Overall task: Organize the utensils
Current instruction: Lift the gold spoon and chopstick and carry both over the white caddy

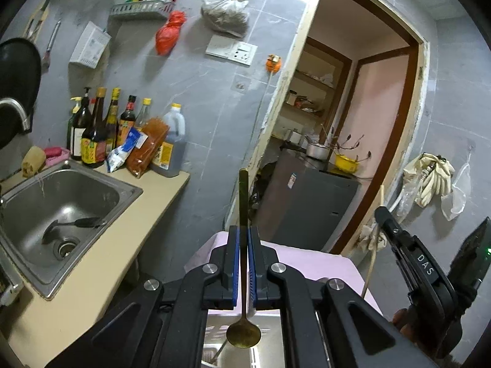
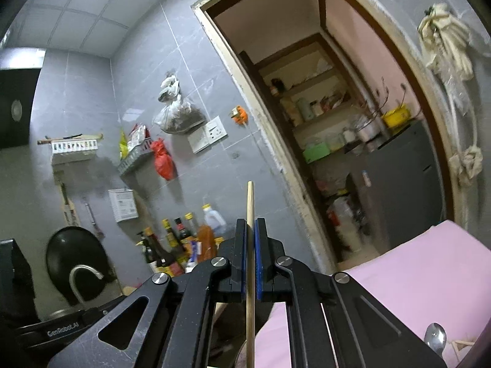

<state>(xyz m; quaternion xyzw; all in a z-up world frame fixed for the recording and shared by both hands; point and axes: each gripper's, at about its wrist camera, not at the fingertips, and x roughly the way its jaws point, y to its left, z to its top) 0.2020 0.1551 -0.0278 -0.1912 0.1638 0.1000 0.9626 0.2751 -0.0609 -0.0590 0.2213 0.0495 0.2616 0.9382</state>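
Observation:
My left gripper (image 1: 244,230) is shut on a gold-coloured spoon (image 1: 243,334); its handle sticks out past the fingertips and its bowl hangs back near the camera. My right gripper (image 2: 250,225) is shut on a pale wooden chopstick (image 2: 250,202) that runs straight up between the blue pads. In the left wrist view the right gripper (image 1: 382,211) shows at the right edge with the chopstick (image 1: 373,254) slanting down from it. A silver spoon (image 2: 435,339) lies on the pink cloth (image 2: 414,276) at the lower right of the right wrist view.
A steel sink (image 1: 76,190) with a dark utensil (image 1: 73,224) in it sits in the beige counter (image 1: 101,260) at the left. Sauce bottles (image 1: 101,128) stand against the grey tiled wall. A doorway (image 1: 353,122) opens to a pantry with a dark cabinet (image 1: 310,211). A black pan (image 2: 75,251) hangs by the tap.

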